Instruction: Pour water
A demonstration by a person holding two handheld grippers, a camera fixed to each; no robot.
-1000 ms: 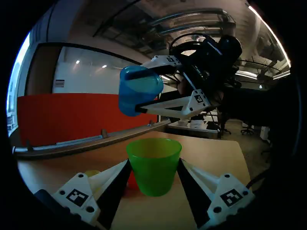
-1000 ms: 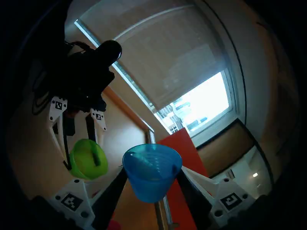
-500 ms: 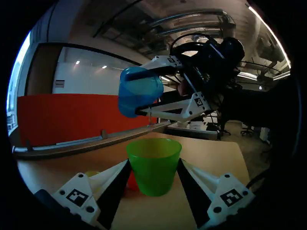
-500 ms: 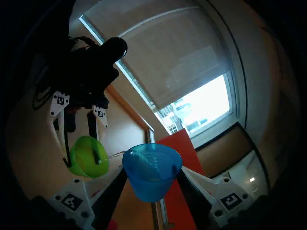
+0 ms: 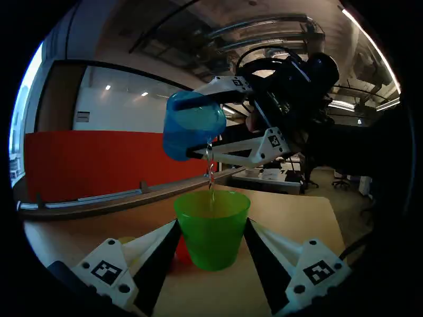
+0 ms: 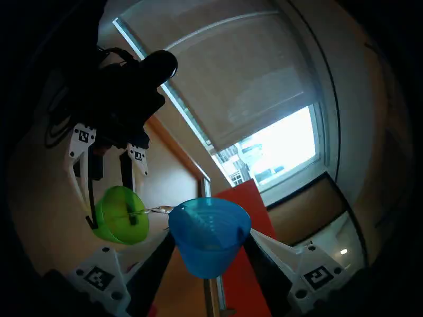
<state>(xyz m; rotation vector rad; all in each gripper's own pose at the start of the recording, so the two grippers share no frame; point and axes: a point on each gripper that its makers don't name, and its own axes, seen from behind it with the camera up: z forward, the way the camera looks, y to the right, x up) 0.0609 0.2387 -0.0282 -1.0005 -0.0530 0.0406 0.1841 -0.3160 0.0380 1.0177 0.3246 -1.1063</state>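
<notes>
New stream [image 5: 210, 171]; tool [image 6: 210, 235] tight on cup [image 5: 190, 124]

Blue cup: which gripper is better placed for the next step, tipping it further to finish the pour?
Right. The right gripper holds the tilted blue cup above the green cup, and a water stream falls into it. The left gripper only grips the upright green cup.

Translucent, glossy plastic — blue cup [image 5: 191, 124], green cup [image 5: 212, 230]; matt wooden table [image 5: 296, 211].
</notes>
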